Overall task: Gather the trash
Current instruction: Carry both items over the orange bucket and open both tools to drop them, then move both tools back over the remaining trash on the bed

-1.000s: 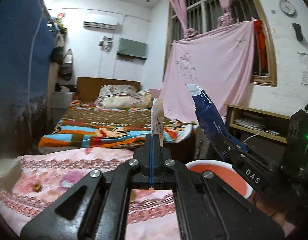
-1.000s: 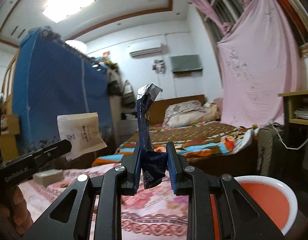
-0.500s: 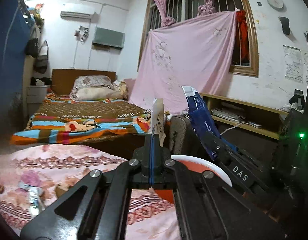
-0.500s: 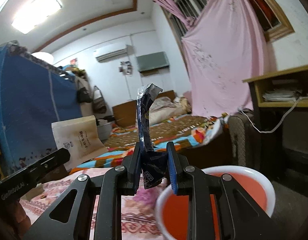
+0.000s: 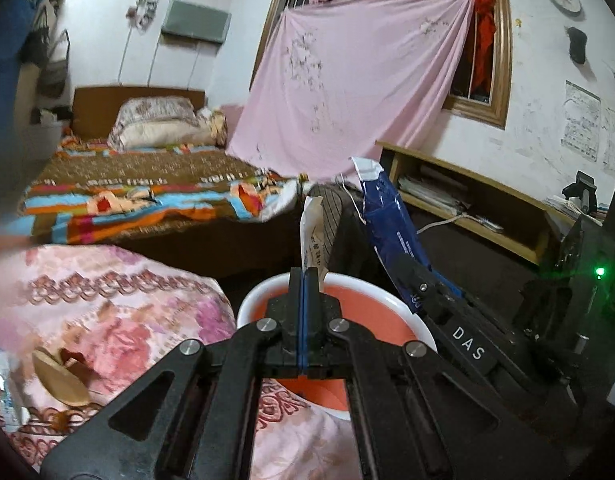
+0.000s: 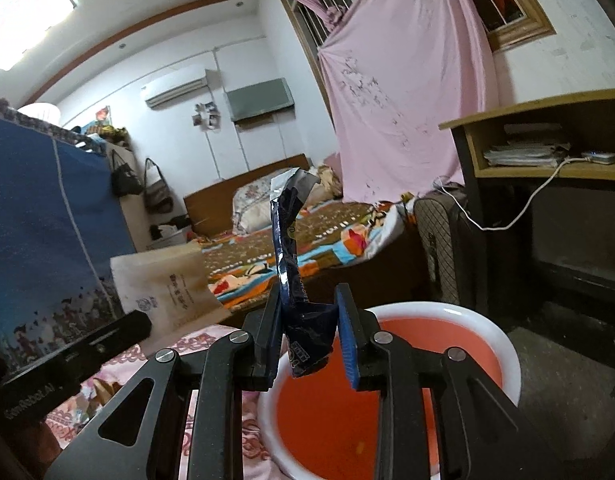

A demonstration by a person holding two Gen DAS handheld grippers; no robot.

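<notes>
Step in hand, by judgement: delivery of two collected wrappers to the basin, a white-rimmed tub with an orange inside, standing just off the edge of the pink floral bedcover.

Left gripper: pressed fully together, pinching the lower edge of a cream paper packet. Packet upright, seen edge-on from its own camera, broadside from the right wrist view. Tips level with the near rim of the basin, over its near side.

Right gripper: jaws opening. Dark blue foil wrapper upright between them, crumpled lower end sagging below the pads. Wrapper pressed against the left pad; right pad seemingly only just on the crumpled foil. Grip loosening, not yet clear of the foil. Wrapper directly above the basin's near rim, mostly over the orange interior.

Remaining on the bedcover near its lower left corner: a brown peel-like scrap and a clear wrapper, uncollected.

Next move, by judgement: wider spread on the right so the foil falls inside the rim; then left packet further over the interior before release. Risk: light foil clinging to a pad or landing on the rim.
</notes>
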